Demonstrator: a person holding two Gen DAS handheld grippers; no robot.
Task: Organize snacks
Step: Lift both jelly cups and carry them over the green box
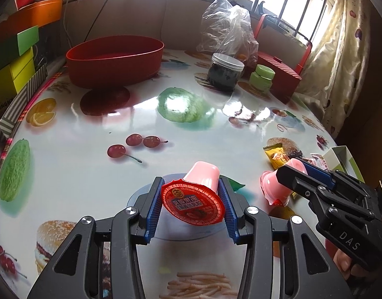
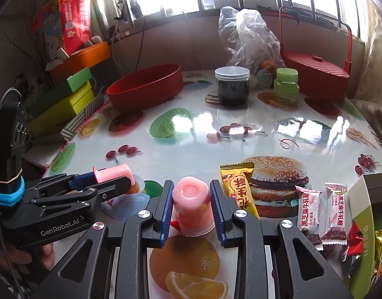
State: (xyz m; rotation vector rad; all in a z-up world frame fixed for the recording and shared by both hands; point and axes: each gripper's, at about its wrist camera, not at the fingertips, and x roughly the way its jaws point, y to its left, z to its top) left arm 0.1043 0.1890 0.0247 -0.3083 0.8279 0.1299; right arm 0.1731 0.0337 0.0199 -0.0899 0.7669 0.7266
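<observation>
Squarely between left gripper [image 1: 193, 200] pads: jelly cup [image 1: 195, 194]

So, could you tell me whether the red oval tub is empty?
Apparently empty: the red oval tub shows only bare inner wall above its rim; its floor stays hidden.

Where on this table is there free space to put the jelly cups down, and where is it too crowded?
The widest bare patch is the table's middle, between the red tub, the dark jar and the yellow snack packet. The tub itself looks empty. It is crowded at the near right, around the small candy packets and the open box.
</observation>
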